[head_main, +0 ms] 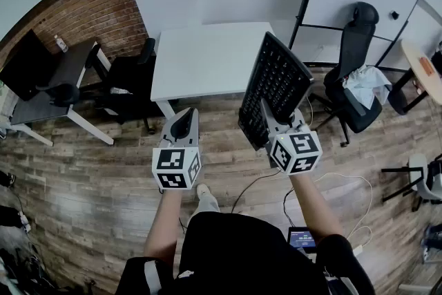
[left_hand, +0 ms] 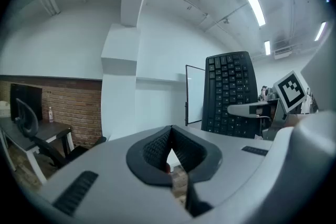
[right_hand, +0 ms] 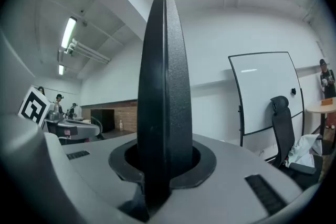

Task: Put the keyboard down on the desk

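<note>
Right gripper point(head_main: 275, 122) clamps the keyboard point(head_main: 275, 88) on edge, held above the floor beside the desk point(head_main: 207, 59); left gripper point(head_main: 182, 125) closed, empty.

The keyboard point(head_main: 275, 83) is black and the desk point(head_main: 200, 59) white. Both the left gripper point(head_main: 183, 122) and the right gripper point(head_main: 277, 122) are grey, with black-and-white square markers. The floor point(head_main: 90, 183) shows brown wood planks.

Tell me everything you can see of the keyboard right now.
The keyboard is black and full-size, matt plastic by its look. It is held in the air on edge, keys facing left, its near end clamped between the right gripper's jaws. Nothing else touches it; it is not yet on the white desk.
</note>
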A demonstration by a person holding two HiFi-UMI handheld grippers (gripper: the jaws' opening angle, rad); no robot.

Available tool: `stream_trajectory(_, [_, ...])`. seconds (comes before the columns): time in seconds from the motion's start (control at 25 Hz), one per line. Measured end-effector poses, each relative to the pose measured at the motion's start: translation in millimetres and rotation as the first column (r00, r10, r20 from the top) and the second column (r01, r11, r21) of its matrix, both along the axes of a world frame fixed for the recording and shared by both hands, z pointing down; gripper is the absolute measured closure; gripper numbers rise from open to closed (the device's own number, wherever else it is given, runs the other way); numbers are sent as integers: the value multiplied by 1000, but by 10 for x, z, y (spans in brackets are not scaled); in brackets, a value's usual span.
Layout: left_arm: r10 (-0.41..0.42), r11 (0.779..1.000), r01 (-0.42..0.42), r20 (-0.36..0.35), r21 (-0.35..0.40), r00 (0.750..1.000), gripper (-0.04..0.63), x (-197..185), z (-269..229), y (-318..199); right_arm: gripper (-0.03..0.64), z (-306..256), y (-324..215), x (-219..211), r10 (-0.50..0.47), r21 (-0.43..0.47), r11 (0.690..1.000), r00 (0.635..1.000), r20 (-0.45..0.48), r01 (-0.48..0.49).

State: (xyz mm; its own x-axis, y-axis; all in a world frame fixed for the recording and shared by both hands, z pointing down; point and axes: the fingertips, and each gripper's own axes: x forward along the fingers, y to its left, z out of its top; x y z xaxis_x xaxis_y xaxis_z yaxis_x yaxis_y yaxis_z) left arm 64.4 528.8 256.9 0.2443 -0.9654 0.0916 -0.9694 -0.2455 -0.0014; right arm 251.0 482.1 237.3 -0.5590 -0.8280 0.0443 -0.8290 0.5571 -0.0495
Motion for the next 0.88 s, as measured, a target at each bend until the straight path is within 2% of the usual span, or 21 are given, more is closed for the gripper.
stream_trajectory(0.44, [10,1000,-10,-7,21,1000,583,179,-64,43,520,-49,55,192,6,1,1000,1000,21,-6])
stream_trajectory(0.68, [12,1000,-12,-8,15,1000,583,130,-51,-33,520,-65,-17,104,-11,0,1000,1000,19,11])
stream_trajectory(0.88, [13,1000,-13,-7,15,1000,583,19,-10,-290,520,-18,-236,-43,-22,-7,1000,1000,17,22])
